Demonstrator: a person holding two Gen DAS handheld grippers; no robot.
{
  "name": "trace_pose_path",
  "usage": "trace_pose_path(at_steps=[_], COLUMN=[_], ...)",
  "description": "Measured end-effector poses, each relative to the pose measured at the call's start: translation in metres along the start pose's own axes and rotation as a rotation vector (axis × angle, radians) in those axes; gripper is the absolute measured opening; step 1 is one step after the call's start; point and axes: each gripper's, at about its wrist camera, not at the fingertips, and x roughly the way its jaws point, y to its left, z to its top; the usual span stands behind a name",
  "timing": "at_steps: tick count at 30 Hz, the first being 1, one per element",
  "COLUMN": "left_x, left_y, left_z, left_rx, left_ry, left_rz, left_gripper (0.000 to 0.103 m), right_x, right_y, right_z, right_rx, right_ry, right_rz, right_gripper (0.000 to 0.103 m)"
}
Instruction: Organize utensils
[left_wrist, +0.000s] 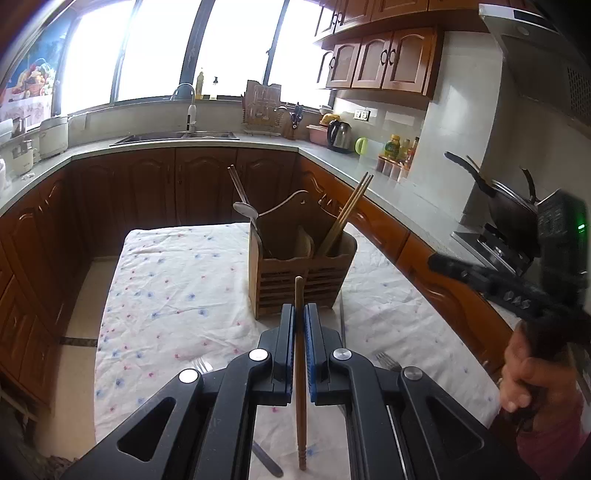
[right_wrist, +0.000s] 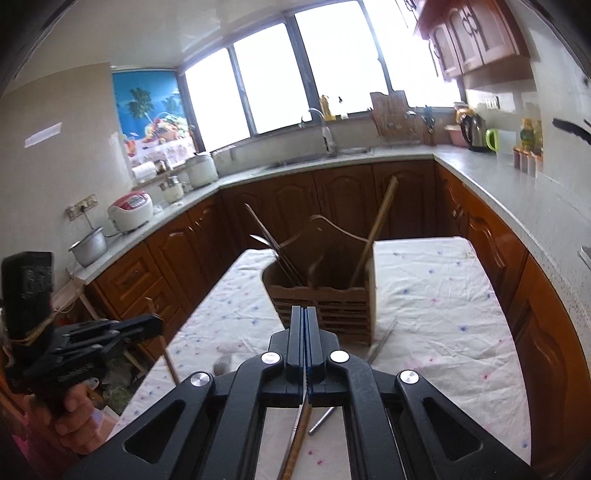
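Chopstick (left_wrist: 300, 369) clamped in left gripper (left_wrist: 300, 325), long axis straight along the fingers, tip aimed at wooden holder (left_wrist: 295, 280) just ahead, mid-table (left_wrist: 166, 295). Right gripper (right_wrist: 305, 332) pinched shut on thin metal utensil (right_wrist: 305, 386), holder dead ahead too. Left prob nearer, hard to tell tbh.

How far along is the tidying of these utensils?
Partly done: the wooden holder already has chopsticks and a spoon in it. The left gripper holds one chopstick; the right gripper pinches something thin. Forks remain on the tablecloth.
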Motion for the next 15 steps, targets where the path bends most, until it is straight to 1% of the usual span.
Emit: trace_pose_path(at_steps=[1,3,5,8,10,12,15], left_x=[0.001,0.004,0.008,0.013,0.016,0.019,0.024], left_y=[0.000,0.003,0.005,0.007,0.009,0.010,0.011], left_z=[0.001,0.002,0.003,0.006,0.008,0.011,0.014], left_rx=[-0.002,-0.007,-0.010,-0.020,-0.024,-0.024,-0.028], left_ry=[0.000,0.004,0.008,0.012,0.012,0.011,0.012], left_rz=[0.001,0.002,0.004,0.002,0.000,0.000,-0.001], left_gripper=[0.004,0.004,0.004,0.004,0.004,0.004,0.004], right_x=[0.007,0.018,0.037,0.070,0.092,0.116,0.144], right_y=[-0.004,-0.018,-0.038,-0.062,-0.071,-0.083,-0.099], right_z=[-0.002,-0.006,-0.011,-0.023,-0.028,-0.034,-0.034], right_rx=[0.005,0.061,0.121,0.167,0.186,0.218,0.263], right_ry=[0.016,0.031,0.076,0.140,0.181,0.223,0.253], right_rz=[-0.014,-0.033,-0.071,-0.106,-0.122,-0.147,-0.152], right_gripper=[0.001,0.006,0.031,0.032,0.031,0.028,0.026])
